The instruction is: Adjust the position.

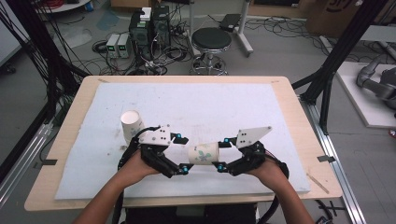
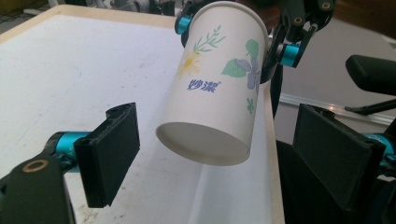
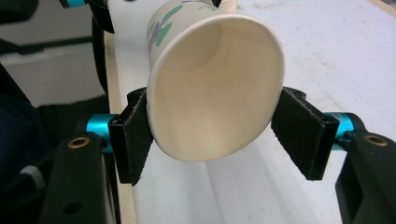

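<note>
A flower-printed paper cup (image 1: 204,153) hangs on its side above the front of the white mat (image 1: 210,102). My right gripper (image 1: 222,154) is shut on it near the rim. In the right gripper view the pads (image 3: 135,140) squeeze the cup (image 3: 215,84) mouth into an oval. My left gripper (image 1: 183,155) is open. In the left gripper view its jaws stand wide on either side of the cup (image 2: 215,88) base without touching it. A second paper cup (image 1: 132,125) stands mouth down on the mat to the left, behind the left hand.
The mat covers most of a wooden table (image 1: 289,93). Beyond the far edge, a black stool (image 1: 211,39) and boxes of electronics with cables (image 1: 140,32) are on the floor. Black frame posts (image 1: 336,51) rise at both sides.
</note>
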A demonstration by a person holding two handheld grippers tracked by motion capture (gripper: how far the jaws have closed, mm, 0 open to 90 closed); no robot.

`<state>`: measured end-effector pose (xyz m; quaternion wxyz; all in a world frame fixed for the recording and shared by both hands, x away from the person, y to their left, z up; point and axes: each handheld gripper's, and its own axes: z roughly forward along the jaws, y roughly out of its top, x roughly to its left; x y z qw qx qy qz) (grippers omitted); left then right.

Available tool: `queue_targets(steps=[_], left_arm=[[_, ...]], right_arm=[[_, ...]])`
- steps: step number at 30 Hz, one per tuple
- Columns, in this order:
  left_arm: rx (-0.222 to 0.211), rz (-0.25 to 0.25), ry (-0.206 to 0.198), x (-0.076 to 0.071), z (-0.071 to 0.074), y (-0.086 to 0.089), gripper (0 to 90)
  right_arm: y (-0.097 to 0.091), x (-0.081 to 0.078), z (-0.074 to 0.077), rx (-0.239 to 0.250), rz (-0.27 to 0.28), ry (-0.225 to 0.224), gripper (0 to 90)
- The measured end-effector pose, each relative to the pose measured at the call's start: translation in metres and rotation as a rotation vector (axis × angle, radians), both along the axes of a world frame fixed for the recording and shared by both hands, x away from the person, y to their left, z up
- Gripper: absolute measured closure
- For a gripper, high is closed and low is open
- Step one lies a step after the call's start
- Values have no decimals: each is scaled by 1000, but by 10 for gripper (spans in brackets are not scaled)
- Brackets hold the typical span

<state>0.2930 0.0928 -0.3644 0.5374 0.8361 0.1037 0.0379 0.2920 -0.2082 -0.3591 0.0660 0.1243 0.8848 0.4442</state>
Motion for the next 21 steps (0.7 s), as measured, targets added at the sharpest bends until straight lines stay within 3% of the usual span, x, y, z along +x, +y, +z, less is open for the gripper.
queue_targets(steps=[11,19,21], left_arm=[[85,0,-13,1,-2,-4,150],[138,-6,-17,4,0,-8,151],[158,-11,-21,5,0,-9,153]], right_arm=[[21,5,12,-152,42,-25,321],[29,6,17,-214,65,-42,321],[33,7,19,-248,70,-50,321]])
